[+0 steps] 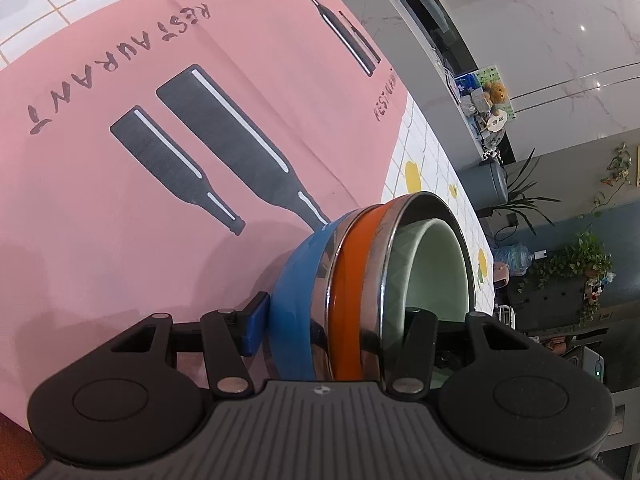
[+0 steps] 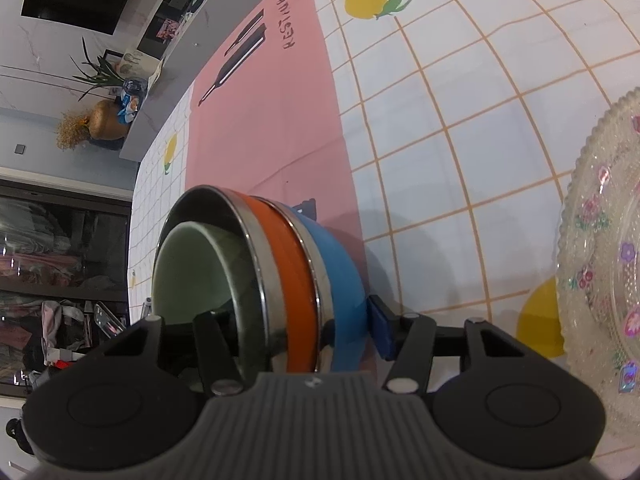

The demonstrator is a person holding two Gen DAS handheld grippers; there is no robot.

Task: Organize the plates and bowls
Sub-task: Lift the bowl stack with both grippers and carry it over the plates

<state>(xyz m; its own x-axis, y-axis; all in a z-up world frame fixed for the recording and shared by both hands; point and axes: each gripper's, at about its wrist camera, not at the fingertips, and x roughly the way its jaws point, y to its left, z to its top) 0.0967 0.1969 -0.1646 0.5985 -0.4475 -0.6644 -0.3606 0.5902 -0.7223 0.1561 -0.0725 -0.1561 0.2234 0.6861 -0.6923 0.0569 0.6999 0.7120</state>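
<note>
Nearest in both wrist views we see the jaws of each gripper clenched across the rim wall of the same nested bowl stack: left gripper (image 1: 336, 320) with one blue pad on the outer blue wall and the other finger inside the cavity, right gripper (image 2: 292, 328) mirrored, blue pad outside, dark finger inside. No gap shows at the outer pads; both are grasping the stack.

The stack (image 1: 376, 280) is a blue bowl (image 2: 344, 276) outermost, an orange bowl (image 2: 296, 280) with steel rims, and a pale green bowl (image 2: 192, 264) innermost. It sits at the edge of the pink placemat (image 1: 160, 80) on the desk (image 2: 440, 120). We cannot tell whether it is resting or lifted clear.

Orientation: the stack looks tipped, mouths opening sideways toward the desk's edge, away from the mat; its axis appears to run bottom-to-mouth roughly across the line between the two grippers. Fisheye makes the tilt hard to judge.

Further out on the right, a patterned glass plate (image 2: 600, 240) lies flat on the checked cloth, apart from the stack.

Step, as we judge it: two-handed hold secured on the bowls. The next move needs both hands travelling together, keeping the grip even so the inner bowls don't slide out.
</note>
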